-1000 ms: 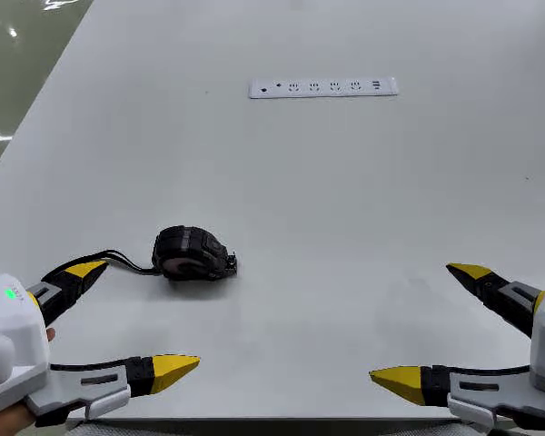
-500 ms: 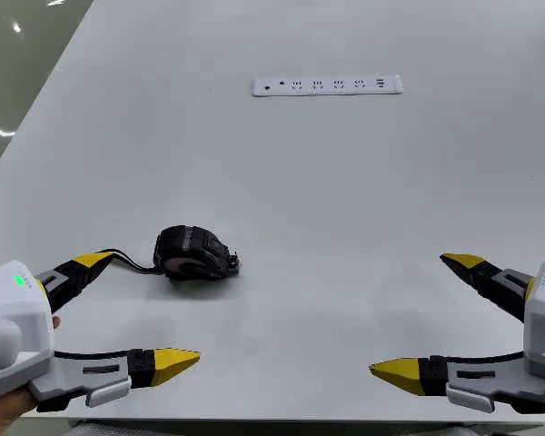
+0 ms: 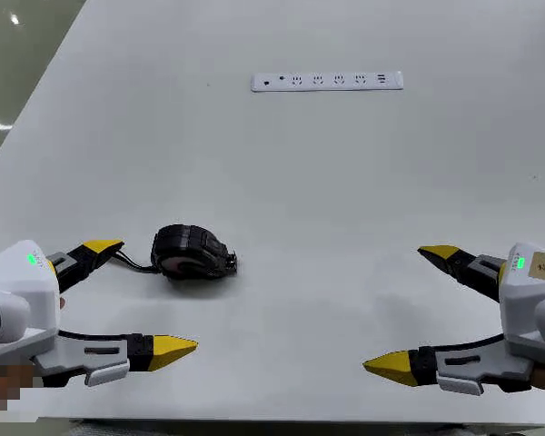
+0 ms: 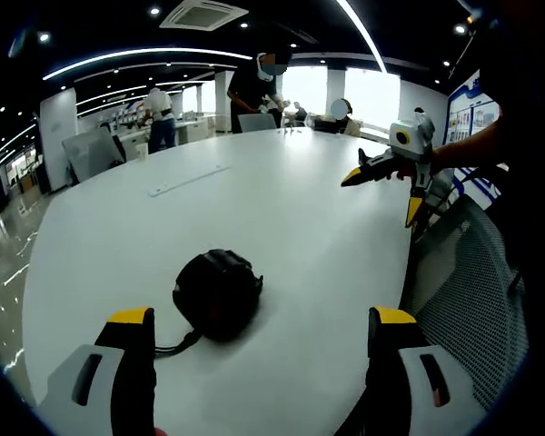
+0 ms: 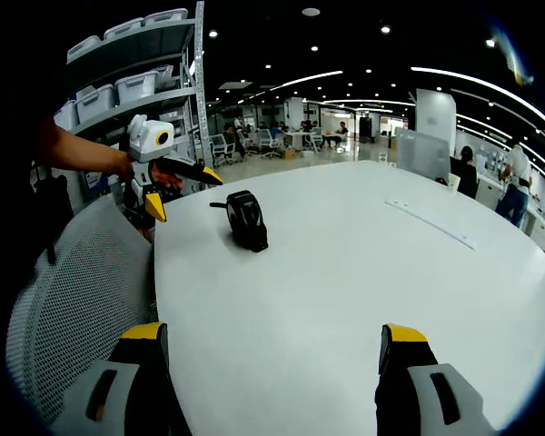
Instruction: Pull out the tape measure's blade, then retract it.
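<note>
**Tape measure waits just ahead of the open left gripper**

The tape measure (image 3: 193,252) lies on the white table (image 3: 327,182), and its black cord runs toward the far jaw of the left gripper (image 3: 156,293). That gripper is spread wide and grips nothing. It sits just beside the case and clear of it. In the left gripper view the case lies between the jaws, a little ahead. The right gripper (image 3: 395,308), also splayed and empty, hovers well apart across the table. A power strip (image 3: 327,82) lies far back.
</note>
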Motion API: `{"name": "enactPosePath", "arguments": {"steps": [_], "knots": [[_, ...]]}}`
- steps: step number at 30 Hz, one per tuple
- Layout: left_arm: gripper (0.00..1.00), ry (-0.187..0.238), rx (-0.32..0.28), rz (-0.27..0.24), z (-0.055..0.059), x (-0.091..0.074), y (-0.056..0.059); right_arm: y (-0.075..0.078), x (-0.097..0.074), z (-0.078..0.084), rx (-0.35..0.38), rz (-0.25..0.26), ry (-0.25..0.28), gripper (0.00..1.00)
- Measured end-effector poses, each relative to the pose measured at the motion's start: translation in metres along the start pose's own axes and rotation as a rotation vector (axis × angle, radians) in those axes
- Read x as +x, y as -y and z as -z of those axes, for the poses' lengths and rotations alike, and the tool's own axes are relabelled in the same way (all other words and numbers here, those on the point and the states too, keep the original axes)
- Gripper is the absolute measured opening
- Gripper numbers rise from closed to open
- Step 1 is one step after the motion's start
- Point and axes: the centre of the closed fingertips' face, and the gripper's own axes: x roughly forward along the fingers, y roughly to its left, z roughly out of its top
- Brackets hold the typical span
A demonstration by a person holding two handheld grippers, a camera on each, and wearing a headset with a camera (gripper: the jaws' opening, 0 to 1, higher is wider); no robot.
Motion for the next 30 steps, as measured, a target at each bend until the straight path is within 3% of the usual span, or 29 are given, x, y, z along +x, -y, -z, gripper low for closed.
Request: {"name": "enactPosePath", "arguments": {"steps": [12,30], "knots": [[0.93,-0.047,0.046,0.058,0.002,0.009,-0.01,0.005,0.02,-0.006,-0.072,-0.072,-0.03,0.95],[0.78,-0.099,0.138,0.129,-0.003,0.025,-0.027,0.013,0.052,-0.023,-0.207,-0.173,-0.023,0.83]]}}
